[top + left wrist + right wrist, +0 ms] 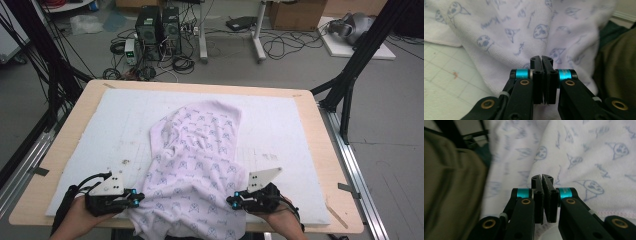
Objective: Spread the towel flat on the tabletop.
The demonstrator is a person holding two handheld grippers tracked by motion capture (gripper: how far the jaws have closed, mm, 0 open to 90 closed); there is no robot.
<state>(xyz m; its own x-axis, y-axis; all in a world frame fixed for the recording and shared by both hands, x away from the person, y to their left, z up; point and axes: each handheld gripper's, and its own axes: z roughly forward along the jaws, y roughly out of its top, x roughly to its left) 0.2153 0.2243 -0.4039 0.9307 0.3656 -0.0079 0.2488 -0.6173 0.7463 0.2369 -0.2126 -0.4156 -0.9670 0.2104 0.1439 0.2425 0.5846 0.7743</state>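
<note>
A white towel (pixel 195 165) printed with small blue figures lies crumpled down the middle of the table, its far end bunched toward the centre of the white mat (pixel 280 125) and its near end spilling over the table's near edge. At the near left, the left gripper (pixel 136 199) meets the towel's left edge; in the left gripper view its two black jaws stand pressed together with the cloth (pixel 524 32) right at their tips — whether a fold is pinched between them cannot be told. At the near right, the right gripper (pixel 234 201) meets the towel's right edge, and in the right gripper view its jaws are likewise together against the fabric (pixel 584 157), a stitched hem running just beside them. A hand holds each gripper from the near edge. The mat covers most of the wooden tabletop (pixel 330 165); beyond the far edge, cables and computer cases (pixel 157 30) sit on the floor.
</note>
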